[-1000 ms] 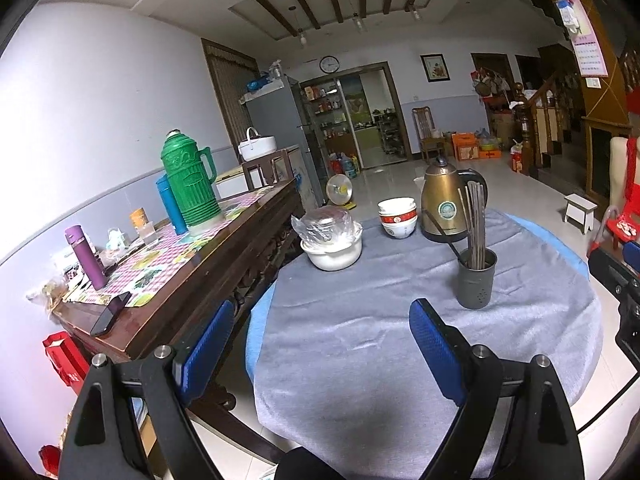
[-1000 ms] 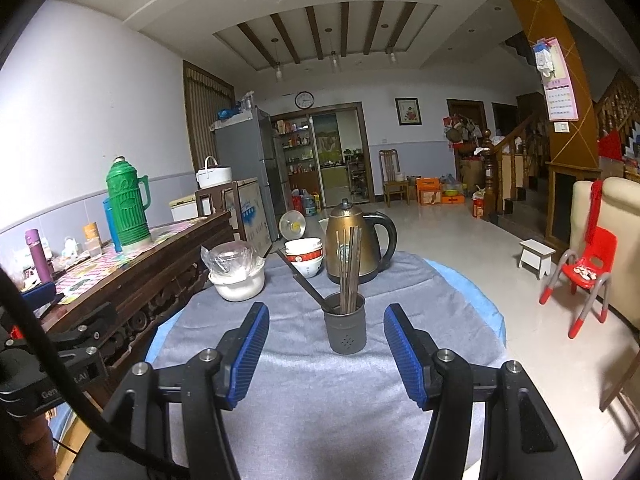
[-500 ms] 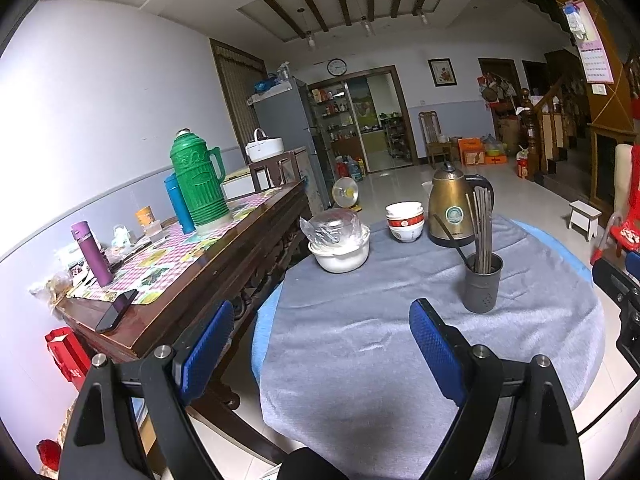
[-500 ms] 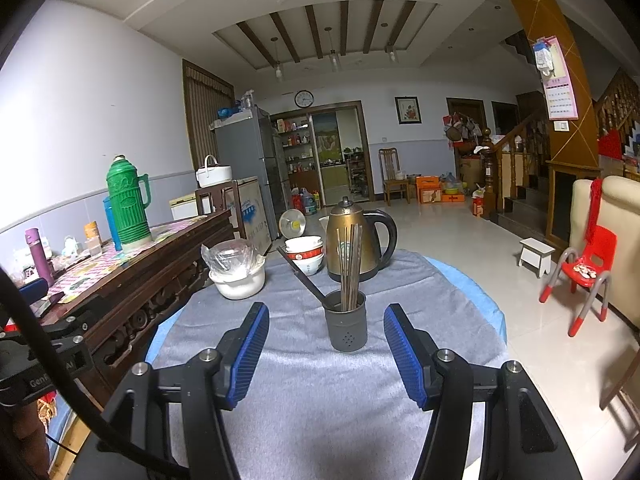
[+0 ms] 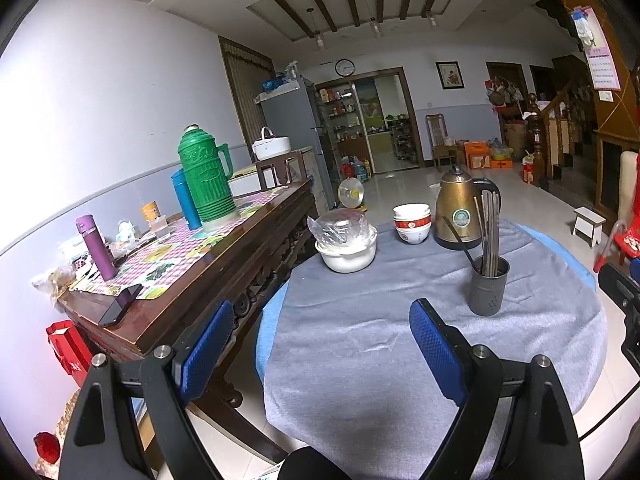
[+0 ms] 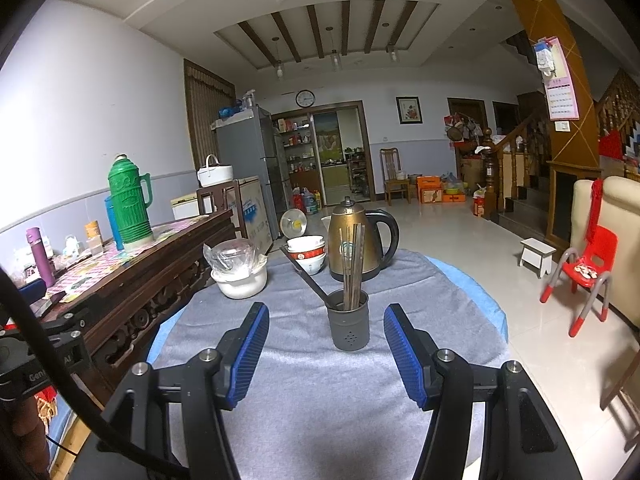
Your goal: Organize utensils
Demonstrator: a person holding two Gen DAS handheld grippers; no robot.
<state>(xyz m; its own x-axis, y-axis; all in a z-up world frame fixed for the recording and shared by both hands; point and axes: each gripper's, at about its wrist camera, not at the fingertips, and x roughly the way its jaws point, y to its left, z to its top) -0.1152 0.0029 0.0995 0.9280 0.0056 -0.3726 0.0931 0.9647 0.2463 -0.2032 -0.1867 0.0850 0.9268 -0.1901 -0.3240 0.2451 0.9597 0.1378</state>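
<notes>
Upright on the grey-clothed round table (image 6: 320,420), a dark utensil holder (image 6: 348,326) packed with chopsticks (image 6: 351,264) and a black ladle (image 6: 306,276) stands toward the far right edge, in front of a brass kettle (image 6: 356,236). Nearby, stacked bowls (image 6: 307,254) and a plastic-covered white pot (image 6: 239,276) sit along the far edge. Both the right gripper (image 6: 326,350) and the left gripper (image 5: 320,346) hover with jaws spread and empty, the holder just beyond the right one's blue pads (image 6: 402,354).

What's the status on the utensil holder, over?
Both tools, left and right, open, empty. Utensil holder upright on grey cloth, chopsticks inside. Nothing blocking right tool's approach.
</notes>
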